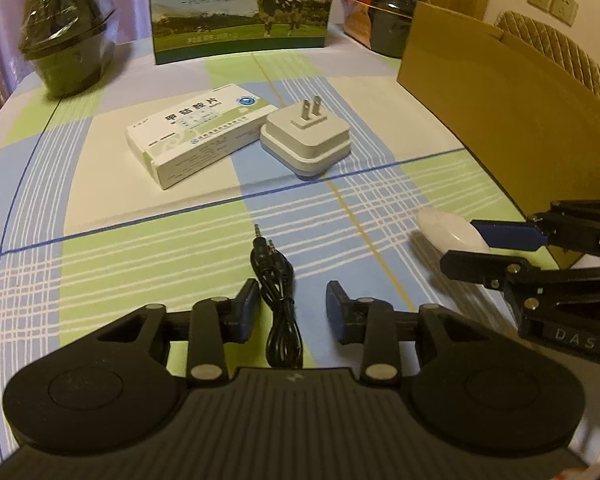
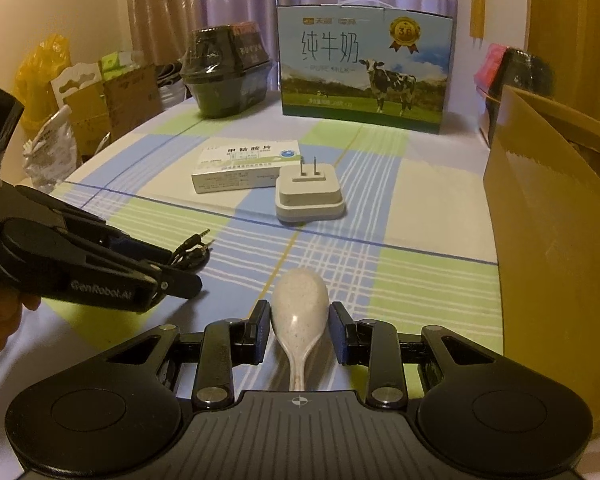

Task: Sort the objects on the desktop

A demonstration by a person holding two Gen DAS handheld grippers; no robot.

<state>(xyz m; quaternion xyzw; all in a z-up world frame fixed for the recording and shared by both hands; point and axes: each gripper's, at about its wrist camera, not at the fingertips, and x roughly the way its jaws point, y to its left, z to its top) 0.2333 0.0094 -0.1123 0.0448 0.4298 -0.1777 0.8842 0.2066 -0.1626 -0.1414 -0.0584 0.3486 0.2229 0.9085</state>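
Dim, warm yellowish indoor light, soft shadows, slight overall blur, and strong fisheye bending with dark corners.

I hold my left gripper [image 1: 293,308] low, jaws parted; my right gripper [image 2: 300,330] sits beside it, jaws likewise spread.

Two low wrist cameras, side by side, facing the table's far end.
Each looks forward along its own fingers, close above the cloth; both share the medicine box [image 1: 198,134] [image 2: 247,168], plug adapter [image 1: 306,140] [image 2: 310,194] and milk carton [image 1: 242,10] [image 2: 364,68].
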